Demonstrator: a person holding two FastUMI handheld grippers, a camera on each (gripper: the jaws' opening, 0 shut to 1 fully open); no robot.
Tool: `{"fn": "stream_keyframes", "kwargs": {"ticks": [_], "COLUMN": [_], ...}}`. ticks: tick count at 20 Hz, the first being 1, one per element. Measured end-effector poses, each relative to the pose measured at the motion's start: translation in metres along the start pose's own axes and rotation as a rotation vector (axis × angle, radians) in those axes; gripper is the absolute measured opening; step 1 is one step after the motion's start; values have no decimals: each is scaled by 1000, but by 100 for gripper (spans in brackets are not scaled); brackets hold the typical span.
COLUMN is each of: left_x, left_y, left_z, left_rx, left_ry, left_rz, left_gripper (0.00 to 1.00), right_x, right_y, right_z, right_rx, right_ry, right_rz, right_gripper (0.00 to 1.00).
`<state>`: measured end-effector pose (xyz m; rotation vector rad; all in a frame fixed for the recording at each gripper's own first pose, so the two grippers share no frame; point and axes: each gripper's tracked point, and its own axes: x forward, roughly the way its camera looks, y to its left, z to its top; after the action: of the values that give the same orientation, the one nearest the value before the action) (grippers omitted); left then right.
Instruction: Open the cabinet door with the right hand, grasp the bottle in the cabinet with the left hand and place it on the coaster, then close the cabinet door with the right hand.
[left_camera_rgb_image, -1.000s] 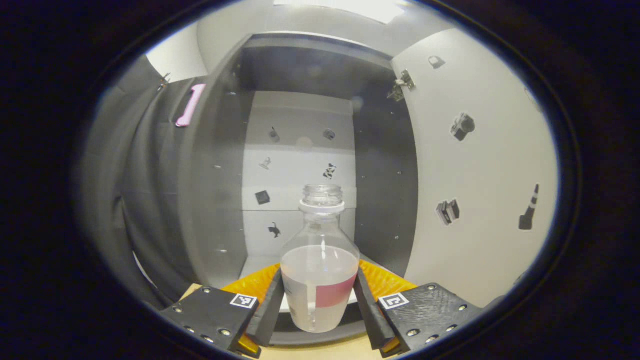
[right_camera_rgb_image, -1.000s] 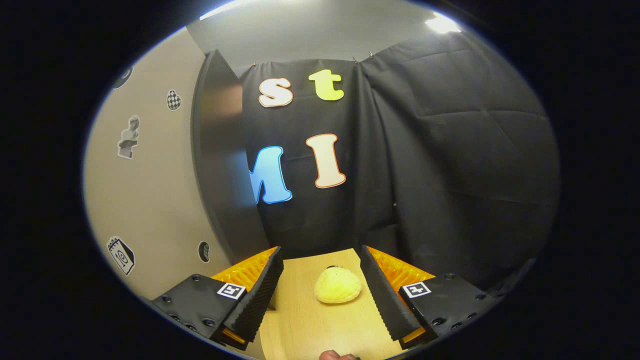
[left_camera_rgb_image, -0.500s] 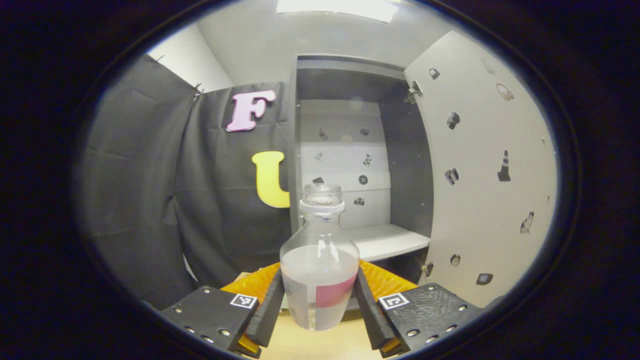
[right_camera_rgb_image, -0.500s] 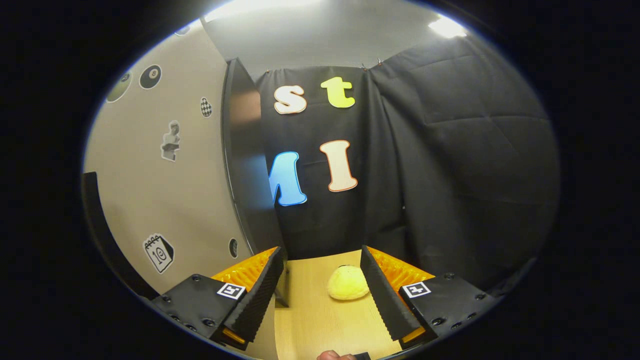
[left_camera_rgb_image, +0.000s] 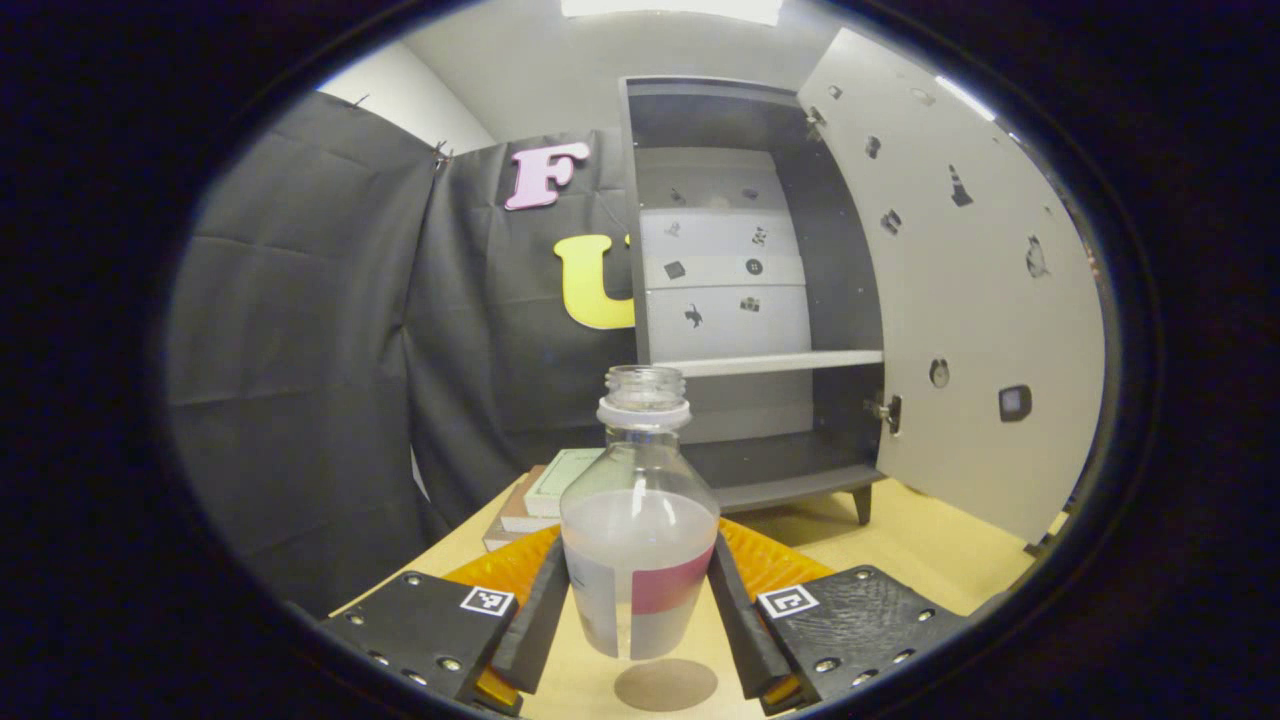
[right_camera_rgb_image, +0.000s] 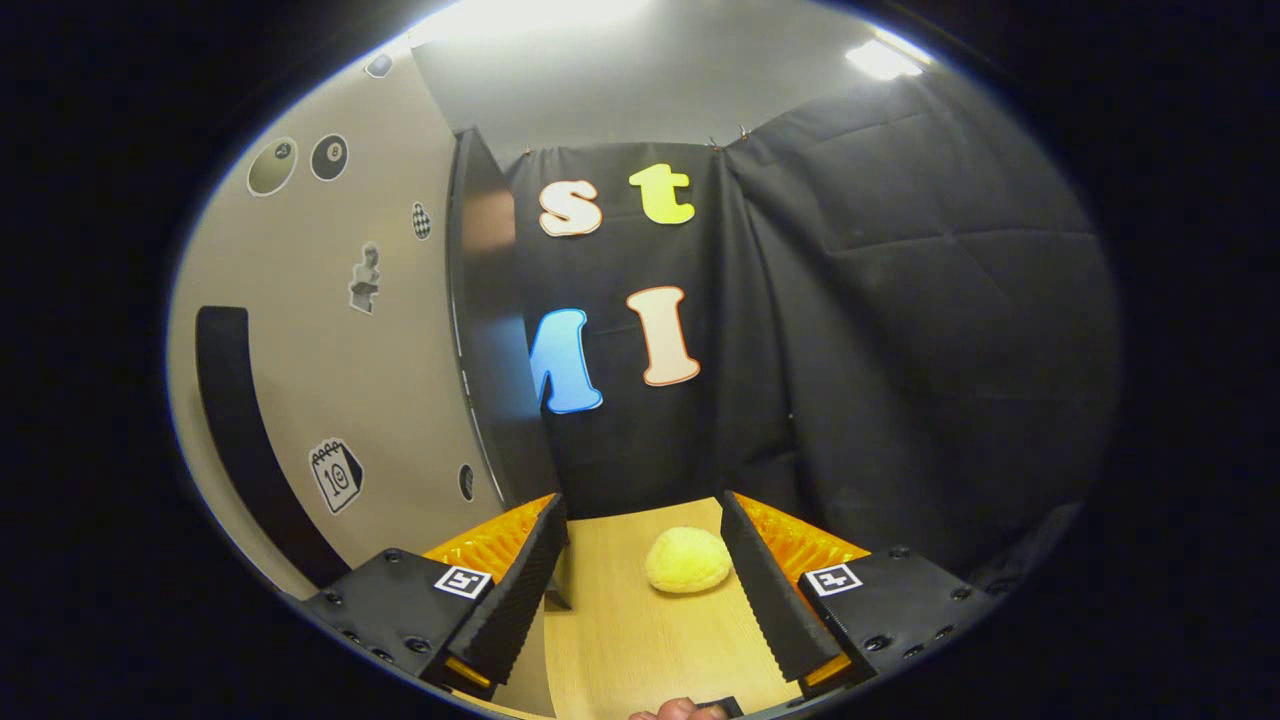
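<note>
Left gripper (left_camera_rgb_image: 640, 610): closed on the bottle (left_camera_rgb_image: 640, 540), a finger pressed against each side of its lower body; the bottle stands upright in the grip, uncapped, part full of cloudy liquid, with a label band low on its body.
Bottle's place: out of the cabinet, held above the tabletop; the round brown coaster (left_camera_rgb_image: 665, 684) lies on the table straight below its base, with a gap between the two.
Right gripper (right_camera_rgb_image: 640, 590): jaws spread wide with nothing between them but bare table and, farther off, a yellow fluffy ball (right_camera_rgb_image: 687, 560).
Cabinet (left_camera_rgb_image: 745, 300): dark grey, on short legs, standing at the far end of the table; a pale shelf crosses its middle and small stickers dot its pale back panel.
Cabinet door (left_camera_rgb_image: 975, 300): swung open to the right in the left gripper view, pale, with stickers on it; in the right gripper view it stands close on the left, edge-on, with a dark curved handle (right_camera_rgb_image: 240, 430).
Table (left_camera_rgb_image: 930, 545): light wood grain; a stack of books (left_camera_rgb_image: 535, 495) lies near the cabinet's left foot.
Room: black cloth hangs behind and to both sides, grey ceiling with bright lights above.
</note>
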<state>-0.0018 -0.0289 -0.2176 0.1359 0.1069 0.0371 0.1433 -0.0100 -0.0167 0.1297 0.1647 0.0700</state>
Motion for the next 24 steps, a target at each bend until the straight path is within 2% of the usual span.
{"fn": "stream_keyframes", "kwargs": {"ticks": [1, 2, 3, 5, 6, 7, 10, 11, 12, 13, 14, 15, 17, 18, 19, 20, 22, 23, 24], "left_x": [-1, -2, -3, 2, 3, 6, 9, 12, 11, 12, 12, 13, 13, 11, 11, 7, 3, 3, 3], "left_y": [-2, -5, -9, -14, -15, -15, -11, -9, -9, -10, -10, -13, -14, -16, -20, -21, -20, -20, -20], "left_z": [-19, -35, -46, -61, -69, -75, -93, -98, -101, -103, -108, -110, -114, -119, -125, -130, -129, -129, -128], "left_rx": [7, 0, -8, -18, -23, -31, -85, -89, -83, -75, -77, -82, -84, -85, -81, -69, -71, -70, -63], "left_ry": [22, 40, 49, 48, 46, 44, 46, 49, 54, 57, 62, 66, 73, 81, 93, 101, 101, 103, 106], "left_rz": [5, 3, 3, 1, 4, 9, 24, 29, 31, 28, 22, 8, -11, -23, -31, -26, -30, -35, -39], "left_gripper": [73, 73, 72, 73, 73, 71, 73, 71, 71, 71, 71, 71, 73, 73, 73, 73, 74, 74, 74], "right_x": [-2, -3, -6, -8, -9, -10, -14, -16, -18, -19, -19, -19, -21, -22, -23, -23, -24, -26, -27], "right_y": [-7, -14, -17, -18, -18, -19, -21, -19, -18, -18, -18, -18, -21, -19, -18, -17, -18, -20, -22], "right_z": [-3, -7, -7, -5, -6, -6, -4, -3, -2, -4, -5, -6, -8, -7, -8, -11, -13, -14, -14], "right_rx": [-7, -34, -66, -104, -110, -118, -170, -178, -182, -182, -177, -169, -155, -147, -144, -147, -150, -146, -139], "right_ry": [11, 14, 6, -12, -9, -2, 14, 11, 8, 12, 17, 23, 25, 19, 19, 21, 24, 22, 14], "right_rz": [-41, -76, -101, -127, -132, -139, -161, -159, -160, -160, -164, -170, -191, -194, -194, -194, -199, -204, -214], "right_gripper": [92, 98, 92, 92, 92, 98, 92, 98, 98, 93, 93, 98, 99, 94, 99, 94, 94, 99, 99]}}
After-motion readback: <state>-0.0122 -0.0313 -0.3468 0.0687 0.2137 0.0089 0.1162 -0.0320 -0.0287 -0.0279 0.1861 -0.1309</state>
